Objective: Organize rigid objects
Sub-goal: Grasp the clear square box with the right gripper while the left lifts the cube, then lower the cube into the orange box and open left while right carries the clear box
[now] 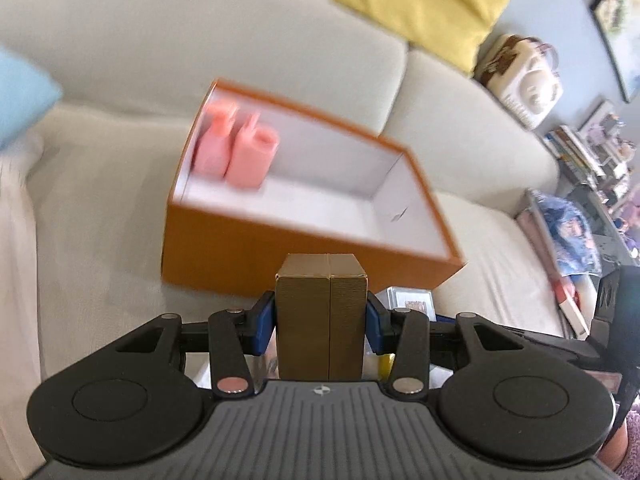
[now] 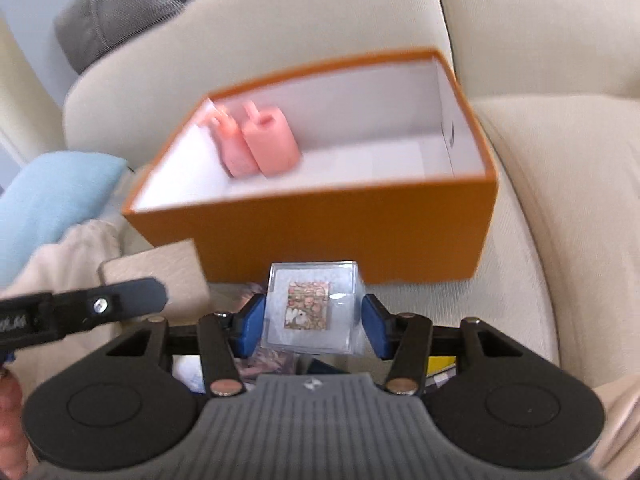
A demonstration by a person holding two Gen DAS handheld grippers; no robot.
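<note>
Between your left claw's [image 1: 321, 322] blue pads sits the gold rectangular cardboard box [image 1: 321, 312], clamped; at twelve o'clock waits the orange open-topped carton [image 1: 256, 240]. Your right claw [image 2: 313, 328] brackets the clear square plastic case [image 2: 310, 306], contact unclear. Approach low and the gold box could catch the carton's near wall.

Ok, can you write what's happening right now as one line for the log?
left hand-held gripper: shut on gold box | right hand-held gripper: around clear case, grip unclear | orange box: open on sofa, two pink items inside
</note>
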